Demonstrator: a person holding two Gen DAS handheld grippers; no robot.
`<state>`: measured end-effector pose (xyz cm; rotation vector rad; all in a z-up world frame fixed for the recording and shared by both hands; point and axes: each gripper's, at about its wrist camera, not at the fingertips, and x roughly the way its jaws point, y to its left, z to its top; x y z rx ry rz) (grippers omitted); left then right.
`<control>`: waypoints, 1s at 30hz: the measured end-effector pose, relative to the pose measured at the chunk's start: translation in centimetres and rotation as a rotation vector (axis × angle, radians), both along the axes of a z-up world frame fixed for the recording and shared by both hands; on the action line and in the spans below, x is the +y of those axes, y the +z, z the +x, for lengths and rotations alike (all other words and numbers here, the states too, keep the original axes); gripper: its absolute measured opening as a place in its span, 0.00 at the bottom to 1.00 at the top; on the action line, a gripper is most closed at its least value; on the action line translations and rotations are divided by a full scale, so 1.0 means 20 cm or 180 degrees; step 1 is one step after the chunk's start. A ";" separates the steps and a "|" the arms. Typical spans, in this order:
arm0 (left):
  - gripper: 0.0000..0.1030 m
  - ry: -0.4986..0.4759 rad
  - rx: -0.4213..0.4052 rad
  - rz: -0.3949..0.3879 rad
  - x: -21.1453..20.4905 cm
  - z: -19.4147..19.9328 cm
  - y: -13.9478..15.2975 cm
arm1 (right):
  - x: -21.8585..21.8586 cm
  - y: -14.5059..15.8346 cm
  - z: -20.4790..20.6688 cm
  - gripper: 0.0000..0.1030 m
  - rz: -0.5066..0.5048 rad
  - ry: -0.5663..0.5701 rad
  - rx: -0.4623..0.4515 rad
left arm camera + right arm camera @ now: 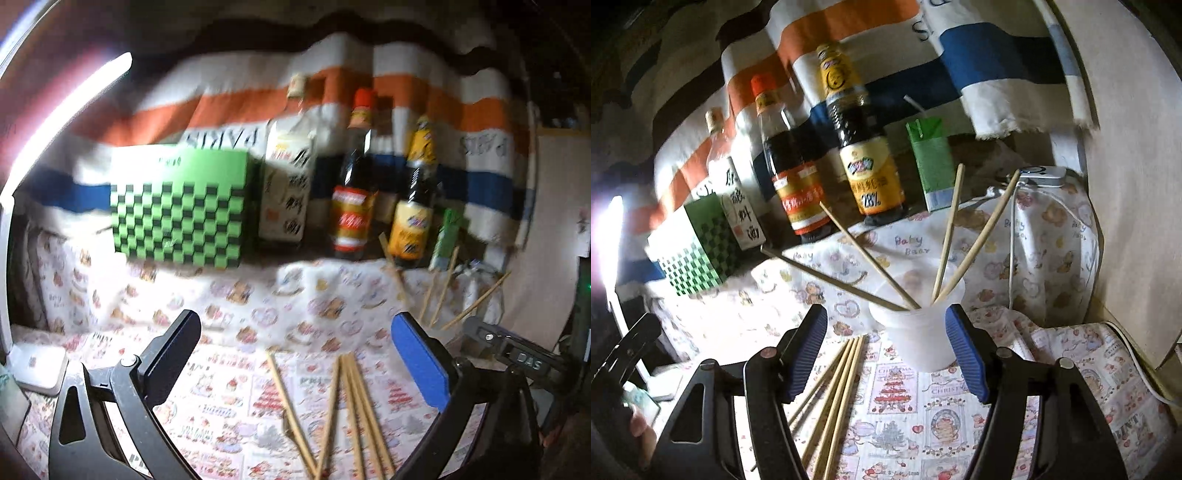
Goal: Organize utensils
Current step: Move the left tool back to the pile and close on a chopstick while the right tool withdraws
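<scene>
I count four wooden chopsticks standing in the cup (919,336), fanned from ten to one o'clock, so the sorting is partly done. A bundle of loose chopsticks (351,413) lies flat on the printed tablecloth (229,398), at six o'clock in the left view, and waits to go in. My left gripper (295,354) has its jaws spread wide and empty above them. My right gripper (886,354) stands apart, its ribbed blue pads either side of the cup; I can't tell whether they touch it. The cup is translucent white plastic, the sticks thin, pale and straight.
</scene>
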<state>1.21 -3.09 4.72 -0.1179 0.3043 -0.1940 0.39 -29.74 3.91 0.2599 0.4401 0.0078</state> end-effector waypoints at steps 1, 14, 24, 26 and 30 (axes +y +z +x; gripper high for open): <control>0.99 0.0034 0.0071 0.0011 0.01 0.02 -0.02 | 0.01 -0.01 0.01 0.67 -0.0029 -0.0002 0.0029; 0.99 0.0073 0.1119 0.0017 0.04 0.23 -0.30 | -0.03 -0.11 0.09 0.68 -0.0049 -0.0265 0.0560; 0.52 -0.0773 0.1650 -0.0293 -0.10 0.26 -0.41 | -0.01 -0.13 0.10 0.68 -0.0133 -0.0214 0.0582; 0.50 -0.0815 0.1668 -0.0230 -0.13 0.25 -0.41 | -0.01 -0.13 0.10 0.68 -0.0127 -0.0216 0.0592; 0.31 -0.0870 0.1629 0.0119 -0.23 0.22 -0.42 | 0.00 -0.13 0.10 0.68 -0.0122 -0.0176 0.0576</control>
